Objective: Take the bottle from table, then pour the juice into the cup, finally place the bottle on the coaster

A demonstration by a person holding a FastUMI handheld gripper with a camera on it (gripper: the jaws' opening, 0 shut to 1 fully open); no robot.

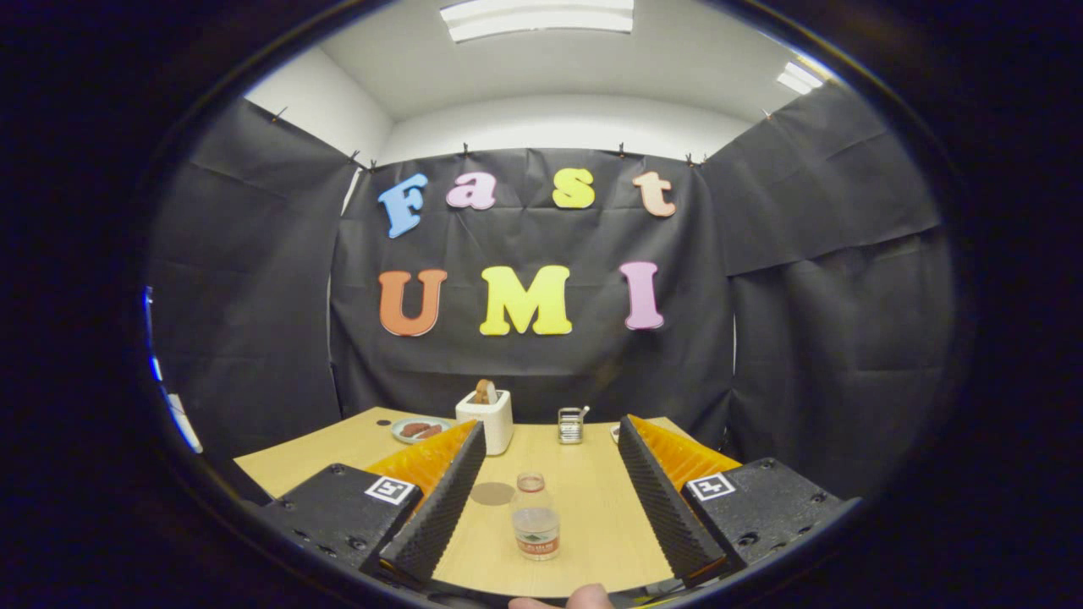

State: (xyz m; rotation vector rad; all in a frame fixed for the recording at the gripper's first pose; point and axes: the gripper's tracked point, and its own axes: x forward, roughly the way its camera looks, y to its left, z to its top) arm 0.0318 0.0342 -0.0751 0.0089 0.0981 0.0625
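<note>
Wooden table (592, 499), tongs (550, 499) spread wide and empty, bottle (536, 520) standing untouched between the fingers

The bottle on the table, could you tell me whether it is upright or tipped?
Upright: the bottle stands on its base on the table, between the open gripper fingers, untouched.

A light wooden table (584, 499) with a pale grain stands in a booth walled on three sides by creased black cloth (525, 372), pinned along its top edge with small clips. The table's far edge meets the cloth of the back wall. Above the cloth rises a plain white wall (558, 127), curving into a white ceiling. Two long bright ceiling light panels (537, 17) glow overhead, one above the back wall, the other towards the right corner.
</note>
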